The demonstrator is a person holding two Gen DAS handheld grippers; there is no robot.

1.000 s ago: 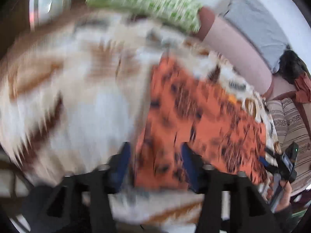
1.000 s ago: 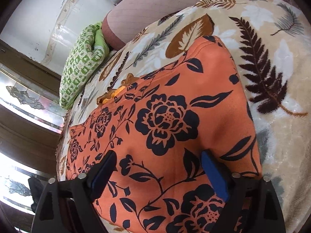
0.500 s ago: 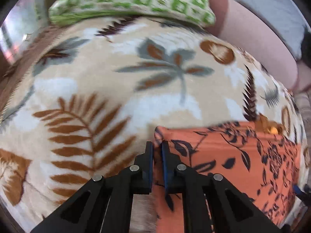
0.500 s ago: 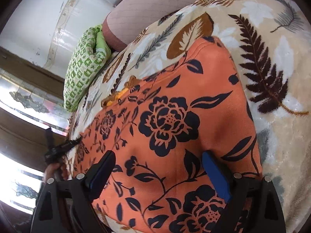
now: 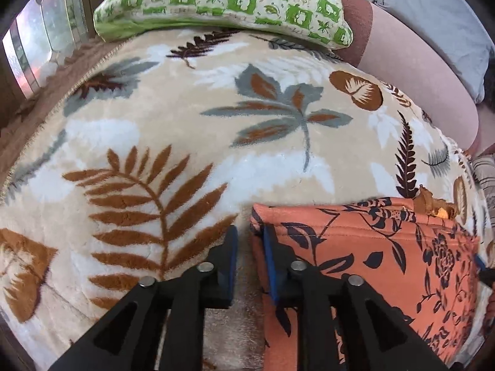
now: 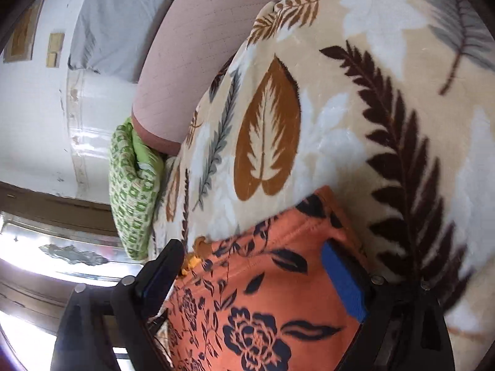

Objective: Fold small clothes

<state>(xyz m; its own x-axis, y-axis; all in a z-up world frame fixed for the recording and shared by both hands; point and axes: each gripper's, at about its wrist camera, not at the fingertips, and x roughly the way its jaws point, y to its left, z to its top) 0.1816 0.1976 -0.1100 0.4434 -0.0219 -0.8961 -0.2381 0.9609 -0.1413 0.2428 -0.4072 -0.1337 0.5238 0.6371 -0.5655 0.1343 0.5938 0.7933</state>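
Observation:
An orange garment [image 5: 371,262] with a dark flower print lies flat on a leaf-patterned blanket [image 5: 185,123]. My left gripper [image 5: 249,244] points down at its near left corner. Its jaws are opening: the cloth's edge stands in the narrow gap, the right finger rests over the fabric, and bare blanket shows beside the left pad. In the right wrist view the same garment [image 6: 263,309] fills the lower middle. My right gripper [image 6: 250,247] hangs wide open over the far corner, one finger on each side, pressing nothing.
A green checked pillow [image 5: 222,0] lies at the blanket's far end, also in the right wrist view [image 6: 133,201]. A pink bolster [image 5: 417,77] and grey bedding [image 5: 433,9] lie beyond it. A window [image 5: 31,46] is at the left.
My left gripper swung to the garment's corner, shut on it, and its jaws have now parted. My right gripper rolled and slid toward the garment's far corner, staying wide open.

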